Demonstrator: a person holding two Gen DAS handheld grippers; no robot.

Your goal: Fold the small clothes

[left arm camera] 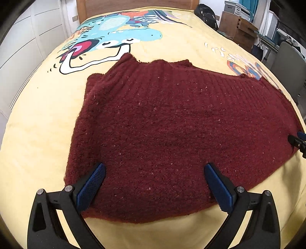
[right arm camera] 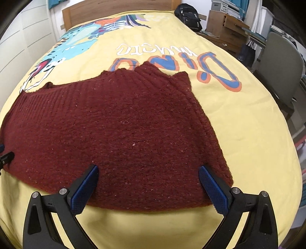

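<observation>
Black tool (left arm camera: 155, 183) frames, blue textured pads (left arm camera: 91, 186) (silver screws)

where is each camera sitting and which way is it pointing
Left wrist: on the left gripper, over the near-left part of the maroon sweater, facing the headboard; open fingers show, right gripper at the right edge.
Right wrist: on the right gripper, over the sweater's near-right part, facing the same way; open fingers show, left gripper at the left edge.
Shared: sweater, yellow bedspread, backpack.

a dark maroon knitted sweater (left arm camera: 162, 134) lies spread flat on the yellow bed cover, already folded in at both sides. its ribbed band runs along the far edge, uneven and slightly bunched; the near edge lies straight.
</observation>
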